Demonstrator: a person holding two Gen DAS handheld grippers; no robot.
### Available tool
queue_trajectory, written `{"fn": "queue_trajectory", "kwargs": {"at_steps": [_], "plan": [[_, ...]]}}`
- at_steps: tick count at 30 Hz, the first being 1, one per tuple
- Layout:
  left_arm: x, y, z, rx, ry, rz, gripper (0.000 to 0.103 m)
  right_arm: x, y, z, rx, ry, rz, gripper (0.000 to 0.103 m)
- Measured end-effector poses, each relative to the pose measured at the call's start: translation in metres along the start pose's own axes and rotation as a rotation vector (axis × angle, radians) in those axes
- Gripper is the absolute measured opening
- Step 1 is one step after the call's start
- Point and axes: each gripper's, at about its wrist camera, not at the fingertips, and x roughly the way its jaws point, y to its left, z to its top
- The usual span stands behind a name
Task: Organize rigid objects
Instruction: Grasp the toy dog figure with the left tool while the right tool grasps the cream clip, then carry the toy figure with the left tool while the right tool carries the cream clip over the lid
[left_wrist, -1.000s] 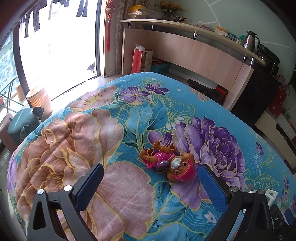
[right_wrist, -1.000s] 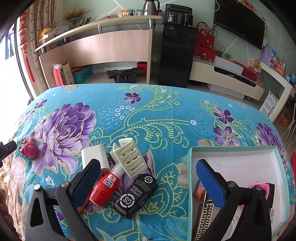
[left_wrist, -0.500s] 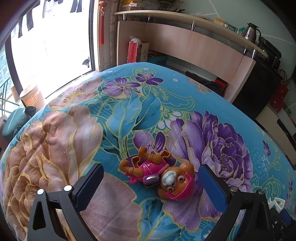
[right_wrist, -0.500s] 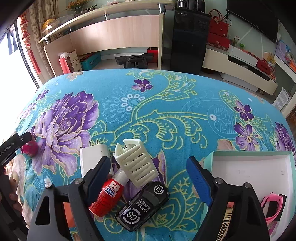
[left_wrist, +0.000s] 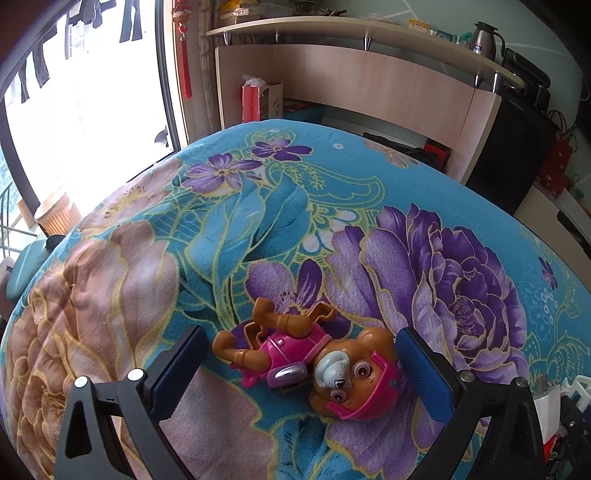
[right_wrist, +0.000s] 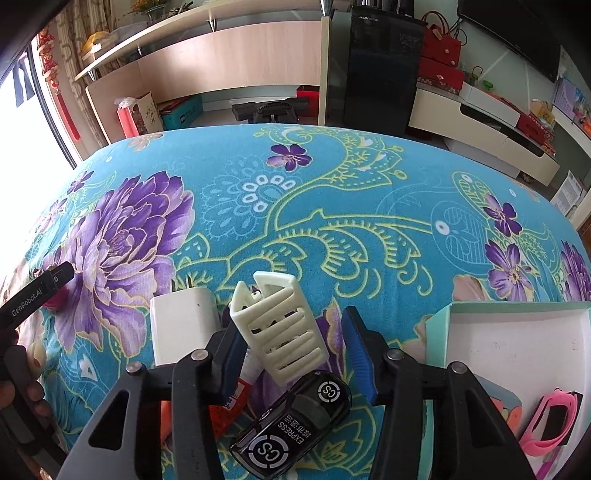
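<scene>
A brown toy dog in pink (left_wrist: 314, 362) lies on its back on the floral cloth, between the open jaws of my left gripper (left_wrist: 299, 365); neither pad touches it. My right gripper (right_wrist: 293, 350) is open around a cream slatted plastic piece (right_wrist: 282, 326), above a black toy car (right_wrist: 295, 417). A red tube (right_wrist: 225, 410) lies under the left finger and a white charger (right_wrist: 181, 326) lies just to the left. A white box with a teal rim (right_wrist: 517, 339) at the right holds a pink object (right_wrist: 550, 421).
The left gripper's tip (right_wrist: 40, 291) shows at the left edge of the right wrist view. A wooden shelf unit (left_wrist: 369, 85) and a black cabinet (right_wrist: 380, 70) stand beyond the table's far edge. A bright window (left_wrist: 81, 110) is at the left.
My left gripper has moved forward and down, bringing the toy dog between its jaws. My right gripper has moved forward over the cream piece and toy car and its jaws have narrowed.
</scene>
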Motion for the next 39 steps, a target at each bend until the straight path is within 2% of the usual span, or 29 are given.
{"fn": "queue_trajectory", "kwargs": {"at_steps": [2, 4, 6, 12, 18, 24, 32, 36, 39], "plan": [[-0.001, -0.001, 0.0, 0.006, 0.0, -0.003, 0.101, 0.001, 0.0, 0.0, 0.002, -0.003, 0.003, 0.048], [-0.002, -0.001, 0.0, 0.006, -0.002, 0.004, 0.088, 0.001, 0.0, 0.0, 0.005, -0.003, 0.009, 0.045], [-0.003, -0.001, 0.0, 0.001, 0.004, -0.01, 0.088, 0.002, -0.001, -0.001, 0.009, -0.003, 0.012, 0.038], [-0.014, -0.002, 0.001, -0.02, 0.019, -0.063, 0.088, -0.002, -0.003, -0.003, 0.025, -0.016, 0.012, 0.037], [-0.043, -0.01, 0.006, 0.006, -0.031, -0.07, 0.088, -0.018, -0.009, -0.003, 0.054, -0.049, 0.033, 0.036], [-0.081, -0.016, 0.005, 0.01, -0.085, -0.132, 0.088, -0.045, -0.019, -0.004, 0.106, -0.093, 0.051, 0.036], [-0.119, -0.031, -0.002, 0.061, -0.127, -0.192, 0.088, -0.083, -0.03, -0.018, 0.144, -0.14, 0.011, 0.036], [-0.131, -0.047, -0.007, 0.107, -0.122, -0.194, 0.088, -0.099, -0.041, -0.029, 0.17, -0.151, -0.03, 0.036], [-0.138, -0.06, -0.012, 0.129, -0.105, -0.23, 0.088, -0.109, -0.053, -0.04, 0.195, -0.153, -0.059, 0.036]]}}
